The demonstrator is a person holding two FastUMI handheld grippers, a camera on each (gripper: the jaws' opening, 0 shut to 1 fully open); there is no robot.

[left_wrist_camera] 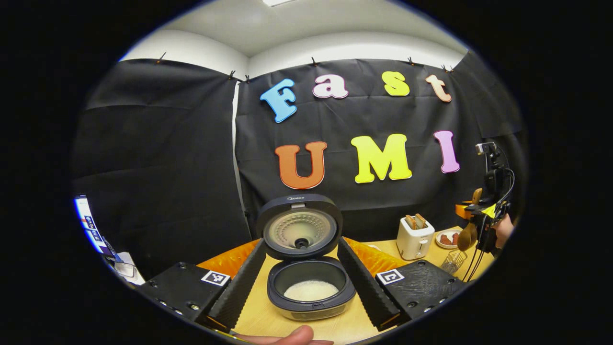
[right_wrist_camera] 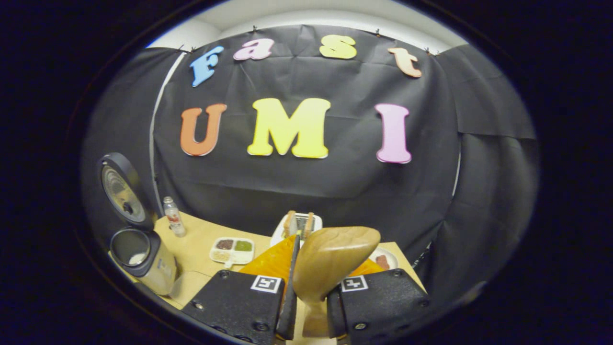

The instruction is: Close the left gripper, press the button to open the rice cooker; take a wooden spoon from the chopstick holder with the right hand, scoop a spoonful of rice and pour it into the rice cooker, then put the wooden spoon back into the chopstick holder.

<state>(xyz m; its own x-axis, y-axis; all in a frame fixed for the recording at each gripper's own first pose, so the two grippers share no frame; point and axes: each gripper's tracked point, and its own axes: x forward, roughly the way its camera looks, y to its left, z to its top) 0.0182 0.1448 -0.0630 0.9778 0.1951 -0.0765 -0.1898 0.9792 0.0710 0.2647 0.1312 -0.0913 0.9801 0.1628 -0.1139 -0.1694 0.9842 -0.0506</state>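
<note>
**Spoon in hand, holder next**

The cooker [left_wrist_camera: 306,268] stands open on the table [left_wrist_camera: 268,316], lid up, with a white heap of rice [left_wrist_camera: 311,290] in its pot. So the button step is done, and judging by the rice in the pot, the pour probably is too.

The left gripper [left_wrist_camera: 301,282] hangs in front of the cooker with its fingers spread wide, one either side of the pot, gripping nothing.

The right gripper [right_wrist_camera: 309,306] is clenched on the spoon [right_wrist_camera: 330,261]: both fingers pinch the handle low down and the bowl stands up just ahead of the camera. The bowl looks bare; whether grains cling to it I cannot tell. In the left gripper view the same gripper [left_wrist_camera: 479,218] is held off to the side, spoon bowl hanging down above a wire holder [left_wrist_camera: 452,261] that sits near the toaster [left_wrist_camera: 414,237].

The step in hand looks like the return of the spoon. That calls for lining the spoon up over the holder's mouth, lowering it inside, then letting go. The holder is light wire and may tip if nudged.
</note>
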